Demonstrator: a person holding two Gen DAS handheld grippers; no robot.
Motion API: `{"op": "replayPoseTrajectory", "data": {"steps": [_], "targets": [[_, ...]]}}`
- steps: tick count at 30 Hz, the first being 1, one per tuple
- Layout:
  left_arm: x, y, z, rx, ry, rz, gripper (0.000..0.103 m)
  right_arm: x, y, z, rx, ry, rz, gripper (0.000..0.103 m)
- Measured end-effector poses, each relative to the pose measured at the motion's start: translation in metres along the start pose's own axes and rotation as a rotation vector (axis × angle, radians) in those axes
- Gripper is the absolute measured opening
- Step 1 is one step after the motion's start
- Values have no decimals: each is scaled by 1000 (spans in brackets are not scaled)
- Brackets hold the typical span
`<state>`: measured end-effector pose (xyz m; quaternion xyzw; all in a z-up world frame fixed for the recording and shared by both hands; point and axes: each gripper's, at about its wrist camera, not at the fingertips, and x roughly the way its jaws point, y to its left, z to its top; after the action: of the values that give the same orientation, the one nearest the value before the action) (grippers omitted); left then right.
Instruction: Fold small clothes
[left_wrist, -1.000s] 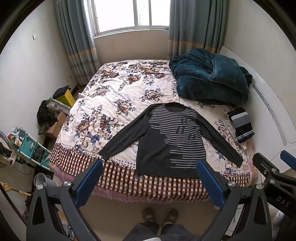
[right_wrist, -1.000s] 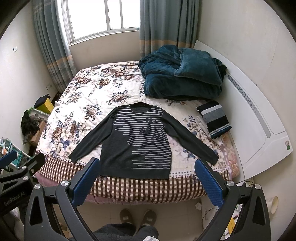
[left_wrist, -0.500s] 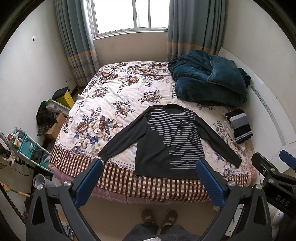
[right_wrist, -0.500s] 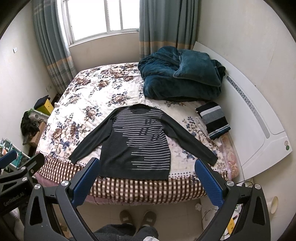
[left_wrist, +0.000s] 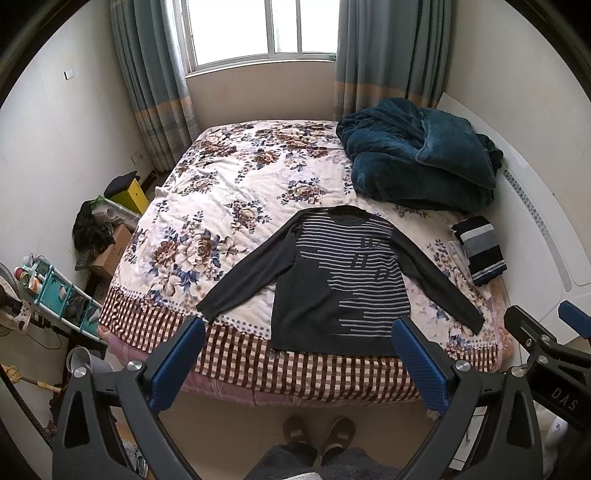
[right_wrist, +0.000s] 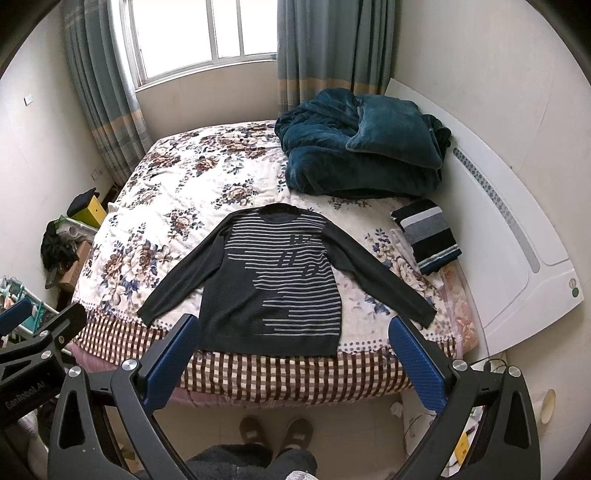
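Both views have pulled slightly back from the bed (left_wrist: 258, 192); the sweater (left_wrist: 332, 280) lies flat, unfolded, at its near edge. The left gripper (left_wrist: 299, 354) and right gripper (right_wrist: 291, 350) hang spread wide, empty; folding hasn't begun.

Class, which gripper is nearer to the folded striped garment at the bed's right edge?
Right. The right gripper is closer to the folded striped garment; the left gripper sits farther left.
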<state>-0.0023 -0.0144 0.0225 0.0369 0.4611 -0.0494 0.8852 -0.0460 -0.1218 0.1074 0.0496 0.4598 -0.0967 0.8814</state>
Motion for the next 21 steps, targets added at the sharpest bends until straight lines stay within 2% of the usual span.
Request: {"op": "replayPoseTrajectory", "data": {"steps": [5,9,14,21], "targets": [[19,4,5,2,-2,15,103,22,-1,0,38,19,-4,103],[63,4,16,13,7,34,103,65,-22,10,138,44,-27,103],[132,-9,40,27,27,32,103,148,-76,16,297,108,-88,103],[249,-70,63,78,155,63,103,295,-193,-8,547,239,-126,103]]}}
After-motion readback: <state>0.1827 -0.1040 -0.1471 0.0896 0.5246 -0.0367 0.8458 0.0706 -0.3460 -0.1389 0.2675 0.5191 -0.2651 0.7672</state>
